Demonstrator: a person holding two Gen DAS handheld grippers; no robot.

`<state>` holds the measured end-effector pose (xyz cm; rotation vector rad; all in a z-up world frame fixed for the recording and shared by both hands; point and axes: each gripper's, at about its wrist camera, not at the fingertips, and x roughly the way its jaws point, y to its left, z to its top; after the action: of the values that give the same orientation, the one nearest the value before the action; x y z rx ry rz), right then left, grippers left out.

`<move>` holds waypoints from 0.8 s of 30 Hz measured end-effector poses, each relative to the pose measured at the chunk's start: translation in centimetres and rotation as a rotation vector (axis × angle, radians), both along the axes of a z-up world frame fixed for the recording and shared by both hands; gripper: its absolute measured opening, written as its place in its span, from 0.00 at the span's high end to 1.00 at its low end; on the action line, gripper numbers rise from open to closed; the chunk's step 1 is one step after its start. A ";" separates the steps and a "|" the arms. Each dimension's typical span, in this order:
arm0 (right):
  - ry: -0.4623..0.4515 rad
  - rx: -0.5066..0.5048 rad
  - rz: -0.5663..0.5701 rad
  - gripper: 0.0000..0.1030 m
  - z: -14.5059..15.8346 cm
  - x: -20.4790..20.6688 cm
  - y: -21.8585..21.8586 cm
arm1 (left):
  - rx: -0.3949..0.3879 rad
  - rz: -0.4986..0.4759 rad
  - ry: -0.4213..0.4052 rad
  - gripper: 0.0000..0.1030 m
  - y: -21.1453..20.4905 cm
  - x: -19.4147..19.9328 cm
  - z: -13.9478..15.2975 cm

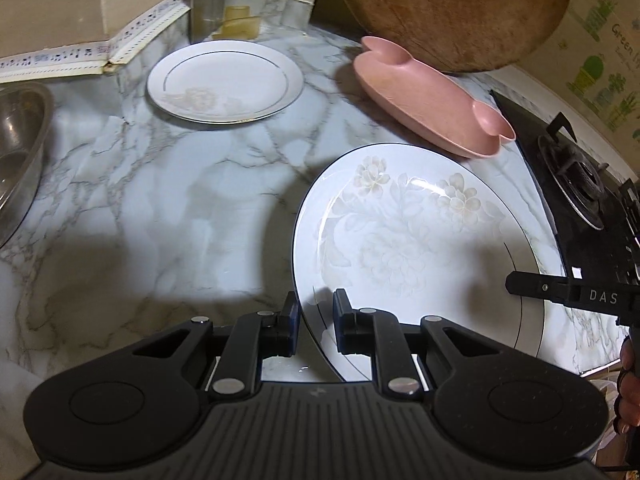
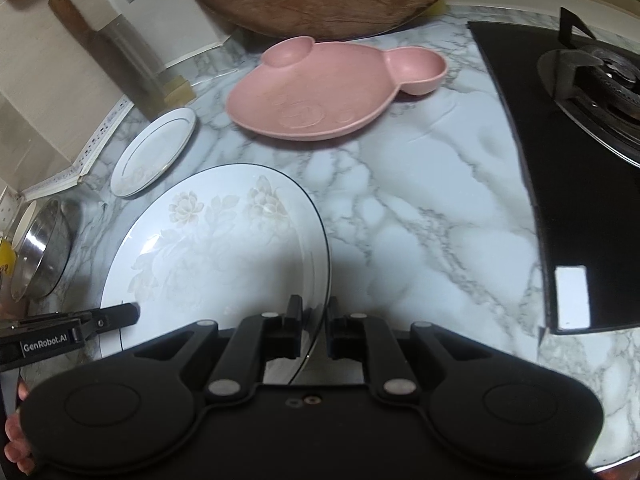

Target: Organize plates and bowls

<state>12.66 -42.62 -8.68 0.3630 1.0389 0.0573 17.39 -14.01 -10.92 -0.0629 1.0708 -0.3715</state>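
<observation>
2 grippers are clamped on opposite rims of the large floral plate (image 1: 404,236): left gripper (image 1: 314,312), right gripper (image 2: 314,316), fingers closed on its edge. Plate is held just above the table (image 1: 160,200). Level, matched lifting is advised toward the small plate (image 1: 224,80); pink dish (image 2: 320,92) should be avoided.

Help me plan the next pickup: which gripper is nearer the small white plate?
Left. The left gripper grips the large floral plate on the side facing the small white plate; the right gripper grips its opposite, stove-side rim.
</observation>
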 end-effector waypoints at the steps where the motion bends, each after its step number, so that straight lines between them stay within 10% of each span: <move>1: -0.001 -0.003 -0.001 0.88 0.0 0.0 -0.1 | -0.001 -0.002 0.000 0.85 0.0 0.0 0.0; 24: -0.103 -0.159 0.074 0.63 4.3 -0.1 1.3 | -0.014 0.055 -0.015 0.78 2.2 -0.1 1.2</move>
<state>12.52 -41.33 -4.33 0.1753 0.9482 0.0584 17.24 -11.82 -9.71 -0.1016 1.0493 -0.3299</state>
